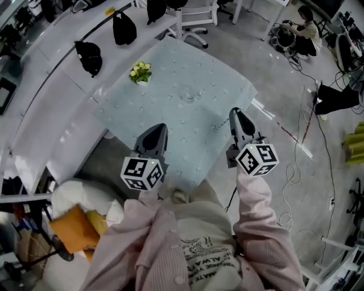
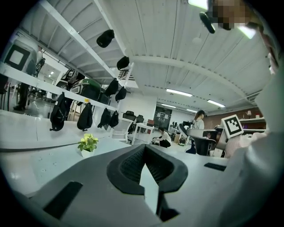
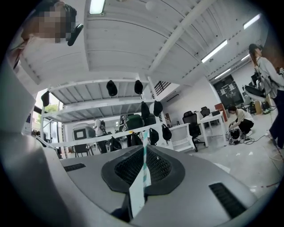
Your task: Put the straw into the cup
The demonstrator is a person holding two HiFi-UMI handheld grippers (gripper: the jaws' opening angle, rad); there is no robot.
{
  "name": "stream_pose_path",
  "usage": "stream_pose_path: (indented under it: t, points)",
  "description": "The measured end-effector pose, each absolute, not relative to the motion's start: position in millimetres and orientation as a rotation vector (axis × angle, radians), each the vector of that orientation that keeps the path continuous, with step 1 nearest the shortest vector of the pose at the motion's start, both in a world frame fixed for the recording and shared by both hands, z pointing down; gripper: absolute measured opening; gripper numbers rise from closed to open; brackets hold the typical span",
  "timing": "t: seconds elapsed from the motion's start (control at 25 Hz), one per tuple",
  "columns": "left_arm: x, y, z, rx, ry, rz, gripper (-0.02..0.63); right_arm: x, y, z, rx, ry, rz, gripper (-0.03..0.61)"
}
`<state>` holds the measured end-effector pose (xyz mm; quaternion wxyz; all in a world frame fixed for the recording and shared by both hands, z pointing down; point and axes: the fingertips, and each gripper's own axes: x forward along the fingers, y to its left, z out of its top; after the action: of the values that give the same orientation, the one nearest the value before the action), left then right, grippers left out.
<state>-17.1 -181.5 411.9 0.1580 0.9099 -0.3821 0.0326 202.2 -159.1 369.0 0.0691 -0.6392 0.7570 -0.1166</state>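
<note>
As both hover at the bench, the right gripper clamps a striped straw; the left gripper is closed, empty.

The pale table bears a potted plant near its far edge and a clear cup midway.

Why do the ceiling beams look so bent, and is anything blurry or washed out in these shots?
Left and right gripper views: fisheye, so beams bow, corners go black, and ceiling lights glare white. Right gripper view: the close striped straw looks slightly soft. Head view: table edges curve.
</note>
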Motion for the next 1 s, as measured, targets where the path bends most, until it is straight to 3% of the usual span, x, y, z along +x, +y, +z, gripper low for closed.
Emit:
stream_pose_path:
  t: [1.0]
  points:
    - [15.5, -307.4, 479.8, 2.337, -1.274, 0.119, 0.0, 210.8, -363.8, 404.3, -1.674, 2.344, -0.46, 0.014]
